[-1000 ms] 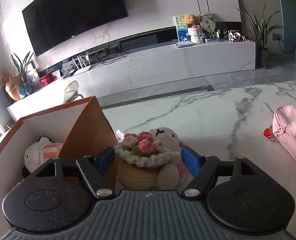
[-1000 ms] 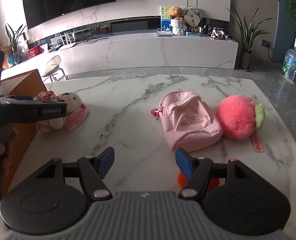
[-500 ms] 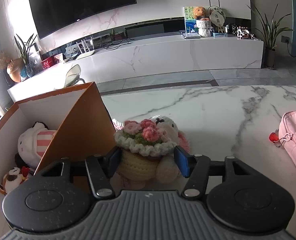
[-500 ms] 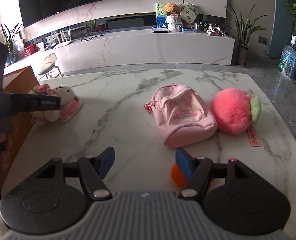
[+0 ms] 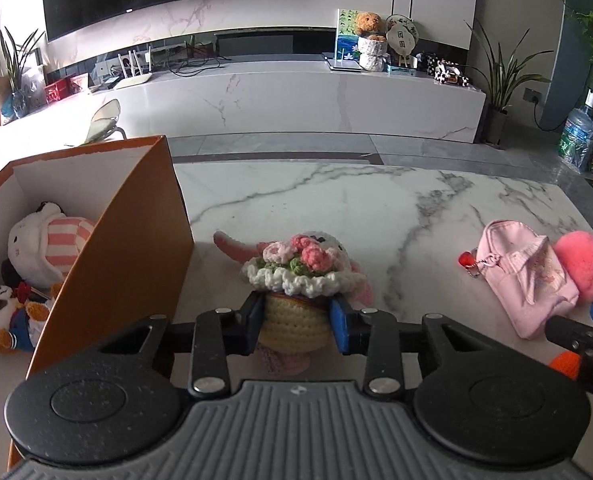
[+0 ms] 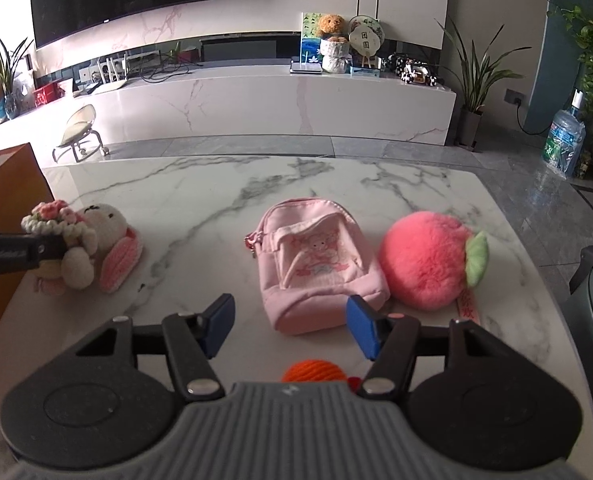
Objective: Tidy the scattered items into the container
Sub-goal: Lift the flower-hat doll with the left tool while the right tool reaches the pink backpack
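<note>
left fingers [image 5: 296, 322] closing on the crochet pot [image 5: 294, 320], blue pads pressed to its cream sides, the knitted flowers [image 5: 302, 258] puffing out just above them. a white crochet bunny [image 6: 104, 224] with pink ears is attached behind the pot, and from the right wrist view the whole toy sits at the left edge of the marble surface [image 6: 224, 200] with the left tool's dark bar across it. just left of the toy stands the orange box [image 5: 124, 236], its wall close beside the pot. inside the box lie a white plush in a striped top [image 5: 50, 240] and a small calico plush [image 5: 6, 314] nearer the camera.

over to the right fingers [image 6: 290, 326]: narrowing a little yet apart, nothing between the pads, hanging just above the surface in front of the pink bag [image 6: 316, 268]. the bag lies flat mid-surface, a red charm [image 5: 466, 258] on its chain at the left. touching its right side is the fluffy pink peach [image 6: 424, 256] with a green leaf. an orange knit ball [image 6: 314, 372] peeks out right under the right tool, close to the camera. bag, peach and ball all sit well apart from the box.
</note>
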### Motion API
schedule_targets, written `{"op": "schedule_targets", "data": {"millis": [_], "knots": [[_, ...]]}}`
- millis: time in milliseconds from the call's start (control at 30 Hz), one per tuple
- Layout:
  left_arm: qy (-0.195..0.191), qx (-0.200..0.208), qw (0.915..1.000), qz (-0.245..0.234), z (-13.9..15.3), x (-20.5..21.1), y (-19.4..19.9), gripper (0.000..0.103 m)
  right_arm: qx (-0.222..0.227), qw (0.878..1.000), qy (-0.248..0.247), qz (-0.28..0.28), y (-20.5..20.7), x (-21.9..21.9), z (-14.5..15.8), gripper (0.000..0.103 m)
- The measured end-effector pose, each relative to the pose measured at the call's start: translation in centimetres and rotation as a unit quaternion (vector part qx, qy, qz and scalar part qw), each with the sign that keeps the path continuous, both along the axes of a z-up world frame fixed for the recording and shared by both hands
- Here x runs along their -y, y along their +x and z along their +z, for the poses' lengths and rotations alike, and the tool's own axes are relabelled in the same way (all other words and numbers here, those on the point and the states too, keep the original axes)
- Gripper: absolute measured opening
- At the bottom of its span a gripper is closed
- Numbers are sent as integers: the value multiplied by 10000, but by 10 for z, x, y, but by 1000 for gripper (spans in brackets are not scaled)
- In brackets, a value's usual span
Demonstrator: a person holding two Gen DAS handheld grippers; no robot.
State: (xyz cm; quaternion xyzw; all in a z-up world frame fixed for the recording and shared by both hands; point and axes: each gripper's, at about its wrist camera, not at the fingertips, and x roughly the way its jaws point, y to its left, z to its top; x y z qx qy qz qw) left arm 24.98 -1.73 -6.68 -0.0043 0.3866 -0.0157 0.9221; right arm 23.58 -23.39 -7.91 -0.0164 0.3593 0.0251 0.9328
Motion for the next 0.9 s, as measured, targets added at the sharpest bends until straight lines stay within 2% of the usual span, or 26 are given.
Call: {"op": "schedule_targets", "data": {"millis": [100,233,300,333,433,500,633,833,900], "knots": [[-99,-154,9998,-13,-1,0,-6,43,-33,10000,-15,-5,4,3,0,65],[29,-155,9999,-35,-1,2,-11,52,-28,10000,-14,37,6,4,2,65],[138,-118,9998,-30,0,4,-11,75,-22,9999,-50,95,7,3,3,65],[205,-88,9997,-35,0,5,-10,77,-12,9999,-94,110,8,3,4,67],[260,-168,9995,-79,-2,6,-2,81,-4,9996,-210,179,16,5,5,74],[209,-195,9995,-108,-5,6,3,85,-60,9993,-276,257,27,8,2,75],[123,-196,9996,-173,-11,8,11,86,-201,9984,-342,402,52,12,-5,79],[32,-260,9995,-191,-16,11,16,86,-415,9973,-284,528,82,17,-14,80],[99,-249,9994,-206,-15,14,17,86,-499,9964,-308,606,88,15,-19,88]]}}
